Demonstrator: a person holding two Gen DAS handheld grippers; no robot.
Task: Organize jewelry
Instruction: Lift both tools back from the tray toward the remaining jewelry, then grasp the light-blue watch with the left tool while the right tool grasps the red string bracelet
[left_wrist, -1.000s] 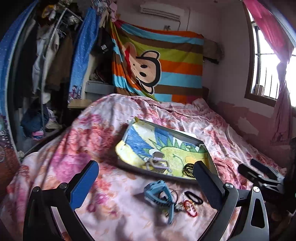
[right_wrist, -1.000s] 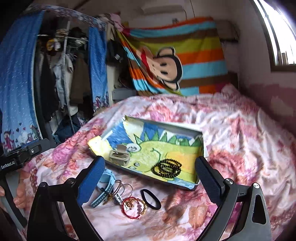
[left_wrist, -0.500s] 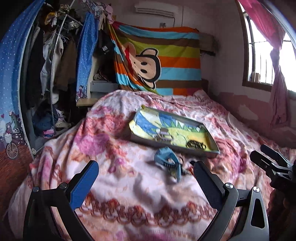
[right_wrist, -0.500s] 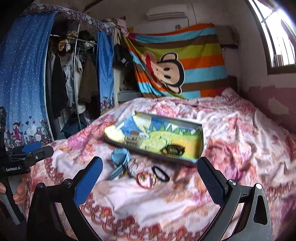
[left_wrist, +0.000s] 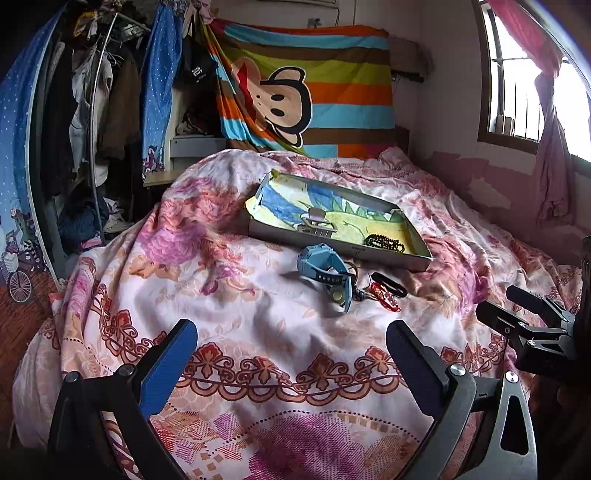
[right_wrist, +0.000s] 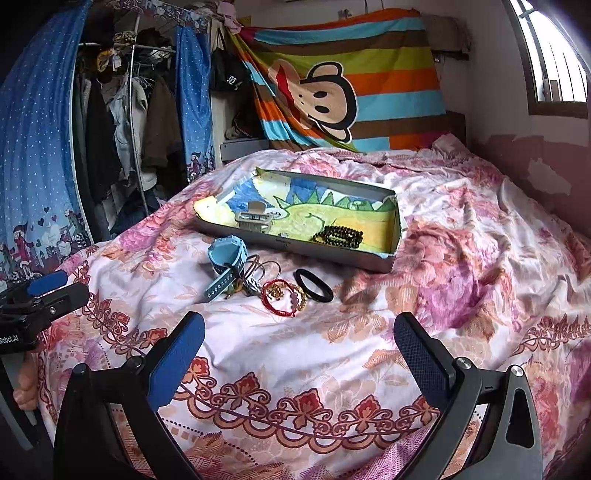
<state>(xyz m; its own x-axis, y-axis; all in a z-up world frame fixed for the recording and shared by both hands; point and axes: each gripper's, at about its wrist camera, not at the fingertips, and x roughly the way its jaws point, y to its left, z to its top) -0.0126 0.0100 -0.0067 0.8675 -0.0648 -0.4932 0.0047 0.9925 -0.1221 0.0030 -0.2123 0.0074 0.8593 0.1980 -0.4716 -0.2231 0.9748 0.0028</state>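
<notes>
Left tongs (left_wrist: 291, 336): blue-padded fingers spread wide, nothing between them, held low over the near edge of the bed's pink floral quilt (left_wrist: 258, 369). Right tongs (right_wrist: 299, 332): also spread wide and empty, over the same near edge. Each pair of tongs shows at the margin of the other's view; both are well apart from the jewelry.

Shallow rectangular grey tray lined with a blue, green and yellow dinosaur drawing (right_wrist: 392, 225) sits on the quilt mid-bed. Inside the tray:
- beige claw hair clip (right_wrist: 254, 218), toward the left end;
- black beaded bracelet (right_wrist: 338, 235), toward the right end, near the front wall.

Loose pile on the quilt just in front of the tray, not in it:
- light-blue plastic wristwatch with perforated strap (right_wrist: 226, 260), leftmost, strap trailing toward the camera;
- thin brown wire hoops (right_wrist: 263, 267), touching the watch strap on its right;
- red string bracelet with gold charms and beads (right_wrist: 282, 295), just right of the hoops;
- plain black elastic hair band (right_wrist: 314, 285), rightmost, touching or overlapping the red bracelet; cannot tell which.

Small dark items under the watch strap are too small to identify.

Behind the bed: striped cartoon-monkey blanket (right_wrist: 347, 88) hung on the wall.
</notes>
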